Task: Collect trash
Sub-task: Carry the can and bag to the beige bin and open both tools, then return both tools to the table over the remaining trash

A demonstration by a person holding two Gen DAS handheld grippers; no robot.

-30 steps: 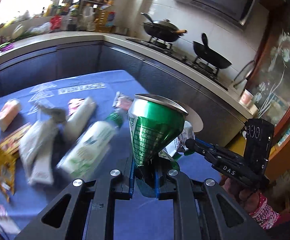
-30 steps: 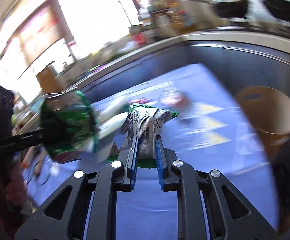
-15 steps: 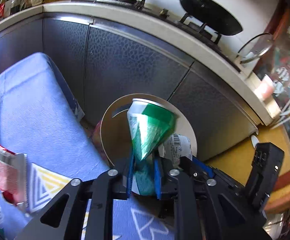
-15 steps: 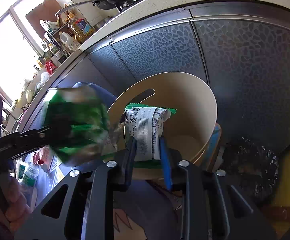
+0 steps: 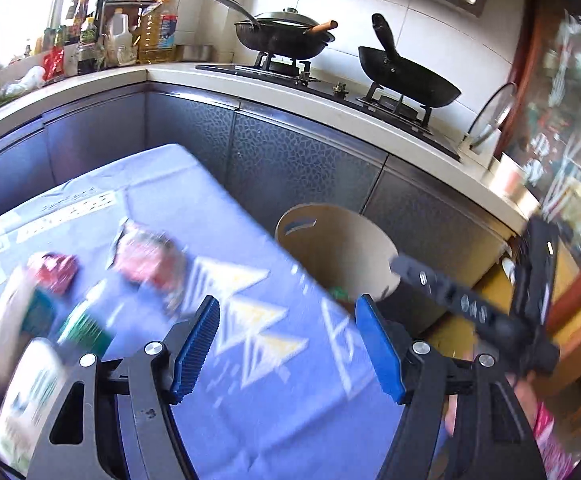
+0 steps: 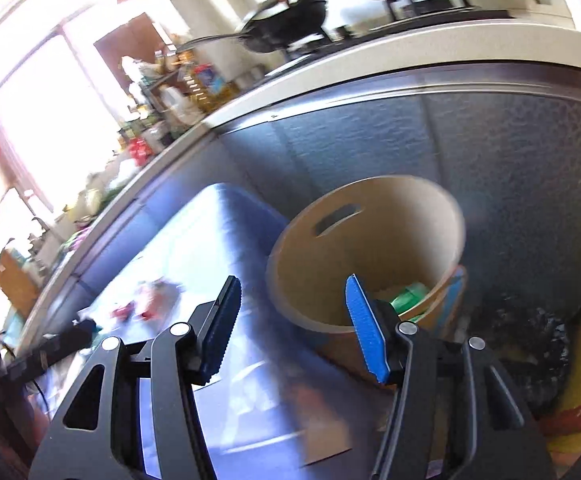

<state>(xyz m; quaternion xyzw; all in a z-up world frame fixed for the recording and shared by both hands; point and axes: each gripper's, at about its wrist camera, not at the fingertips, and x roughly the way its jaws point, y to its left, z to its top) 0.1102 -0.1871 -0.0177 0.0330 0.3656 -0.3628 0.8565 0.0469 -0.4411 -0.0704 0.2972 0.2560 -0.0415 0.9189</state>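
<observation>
My left gripper (image 5: 288, 312) is open and empty above the blue tablecloth (image 5: 250, 400). My right gripper (image 6: 292, 292) is open and empty, in front of the tan round bin (image 6: 370, 216) beside the table. Green trash (image 6: 408, 296) lies inside the bin. The bin also shows in the left wrist view (image 5: 330, 232), with the right gripper's body (image 5: 470, 304) beside it. Blurred trash lies on the cloth at left: a red wrapper (image 5: 146, 260), a smaller red packet (image 5: 52, 272), a green-capped white bottle (image 5: 42, 380).
Grey kitchen cabinets (image 5: 290, 160) curve behind the table, with a stove and two black woks (image 5: 286, 38) on the counter. A black bag (image 6: 530, 344) lies on the floor right of the bin. Bottles (image 5: 138, 32) crowd the counter corner.
Both grippers have opened and let go: the green can and the barcode wrapper are gone from the jaws. The left gripper has swung back toward the table.
</observation>
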